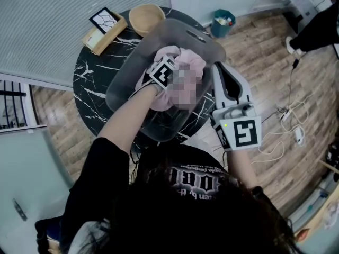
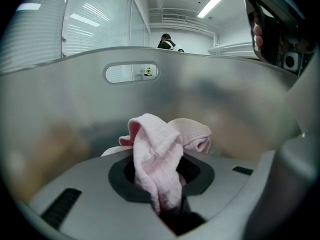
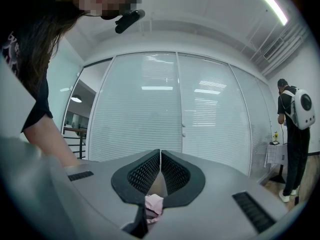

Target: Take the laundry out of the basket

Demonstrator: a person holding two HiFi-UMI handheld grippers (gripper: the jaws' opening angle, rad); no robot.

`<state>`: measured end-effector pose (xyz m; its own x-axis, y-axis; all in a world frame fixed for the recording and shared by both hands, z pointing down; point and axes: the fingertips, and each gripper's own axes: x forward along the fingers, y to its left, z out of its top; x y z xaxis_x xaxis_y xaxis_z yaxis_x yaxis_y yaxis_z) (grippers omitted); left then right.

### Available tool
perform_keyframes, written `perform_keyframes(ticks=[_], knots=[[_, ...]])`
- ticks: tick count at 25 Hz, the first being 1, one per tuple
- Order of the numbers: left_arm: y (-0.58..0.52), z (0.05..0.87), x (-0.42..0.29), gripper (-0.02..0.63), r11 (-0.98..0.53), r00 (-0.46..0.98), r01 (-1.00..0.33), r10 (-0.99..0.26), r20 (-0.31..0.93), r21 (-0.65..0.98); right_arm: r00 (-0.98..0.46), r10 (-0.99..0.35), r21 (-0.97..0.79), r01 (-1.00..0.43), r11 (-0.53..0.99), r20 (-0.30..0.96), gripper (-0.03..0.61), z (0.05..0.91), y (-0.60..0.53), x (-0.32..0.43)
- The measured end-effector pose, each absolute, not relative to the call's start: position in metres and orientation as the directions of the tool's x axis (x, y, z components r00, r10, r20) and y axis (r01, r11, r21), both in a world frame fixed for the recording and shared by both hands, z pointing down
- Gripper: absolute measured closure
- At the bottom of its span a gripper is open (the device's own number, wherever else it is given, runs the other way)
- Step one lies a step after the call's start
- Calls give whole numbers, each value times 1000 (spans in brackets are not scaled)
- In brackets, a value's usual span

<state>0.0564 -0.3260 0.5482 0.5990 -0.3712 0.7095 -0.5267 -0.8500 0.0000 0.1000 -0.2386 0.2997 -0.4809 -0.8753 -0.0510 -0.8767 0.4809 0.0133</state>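
A grey translucent laundry basket [image 1: 124, 78] stands on a round black marble table [image 1: 90, 73]. Pink laundry [image 1: 193, 61] lies heaped inside it. My left gripper [image 1: 165, 73] reaches down into the basket. In the left gripper view it [image 2: 165, 184] is shut on a fold of pink cloth [image 2: 155, 149], which stands up in front of the basket's inner wall [image 2: 75, 99]. My right gripper [image 1: 218, 70] is held outside the basket, by its right rim. Its pads meet in the right gripper view [image 3: 160, 169], and a small pink scrap [image 3: 154, 204] sits at the base of the jaws.
A wooden bowl [image 1: 145, 17] and a wooden tray with a framed picture [image 1: 106, 28] sit at the table's far side. A teal bin [image 1: 223, 21] and cables with a power strip [image 1: 288, 115] lie on the wooden floor. A person with a backpack [image 3: 295, 134] stands by the glass wall.
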Motion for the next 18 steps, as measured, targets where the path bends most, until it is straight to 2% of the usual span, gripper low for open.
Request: perform_keyframes(ticks=[18], knots=[[-327,493,39,523,-797,614,-604,-488,620,-29,-517,-854,11,-856,517,-59,549,298,-241,89]])
